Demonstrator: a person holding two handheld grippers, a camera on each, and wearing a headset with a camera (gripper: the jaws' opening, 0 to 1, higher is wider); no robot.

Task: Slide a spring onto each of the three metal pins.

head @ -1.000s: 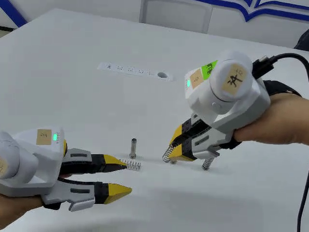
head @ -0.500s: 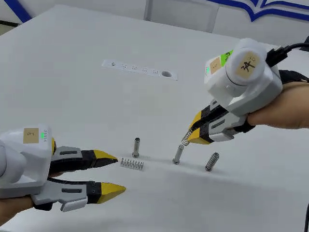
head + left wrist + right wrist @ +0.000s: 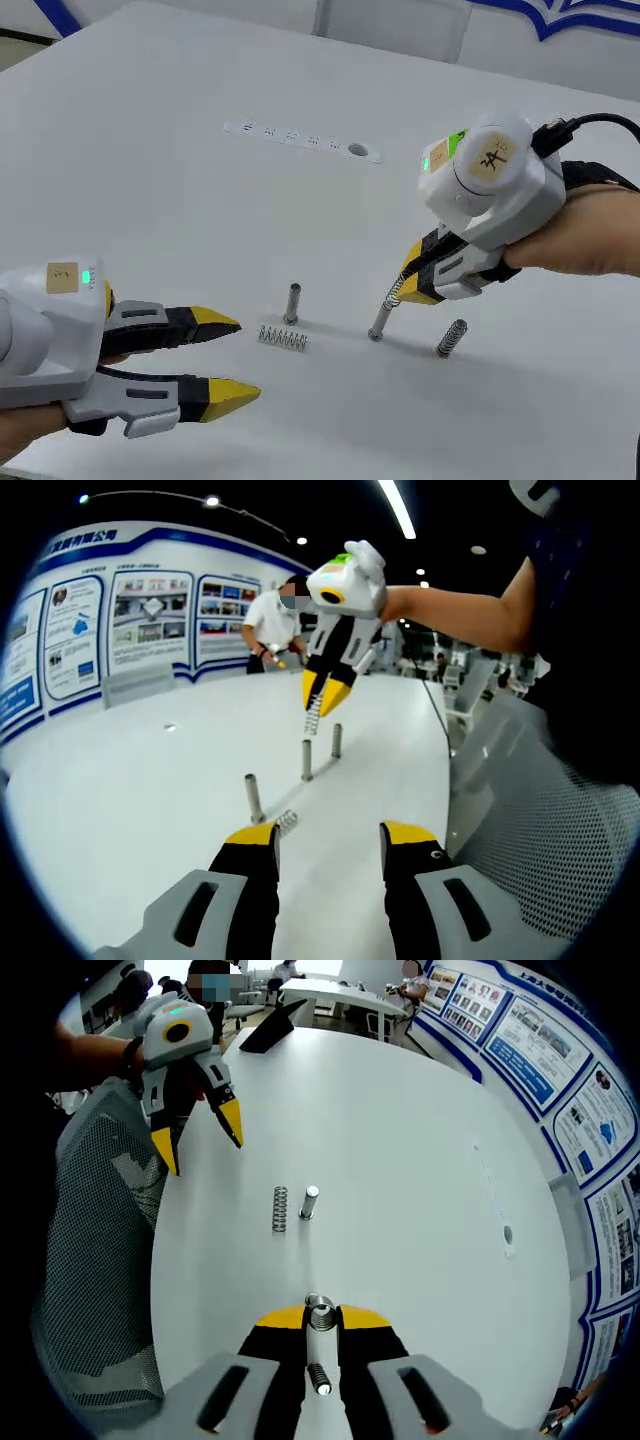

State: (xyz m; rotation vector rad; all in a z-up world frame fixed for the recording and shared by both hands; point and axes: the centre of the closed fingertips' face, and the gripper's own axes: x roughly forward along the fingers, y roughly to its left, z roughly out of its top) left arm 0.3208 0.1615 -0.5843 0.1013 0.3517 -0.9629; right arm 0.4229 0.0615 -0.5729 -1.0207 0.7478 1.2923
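Three short metal pins stand on the white table [image 3: 150,200]: a bare left pin [image 3: 293,302], a middle pin [image 3: 380,322] and a right pin [image 3: 452,338] wearing a spring. My right gripper [image 3: 404,290] is shut on a spring [image 3: 394,294] that hangs tilted, its lower end right at the middle pin's top; I cannot tell if they touch. That spring [image 3: 320,1312] sits between the yellow tips. A loose spring [image 3: 282,338] lies flat by the left pin. My left gripper [image 3: 235,358] stands open with nothing in it, short of the loose spring [image 3: 287,822].
A white power strip [image 3: 300,140] lies flat further back on the table. A grey mesh chair [image 3: 540,810] stands at the table's side, and a person [image 3: 270,630] stands behind the far end. A black cable [image 3: 600,122] trails from the right gripper.
The right gripper rose from the table with the spring and now holds its lower end over the middle pin. The left gripper has stayed open in about the same place.
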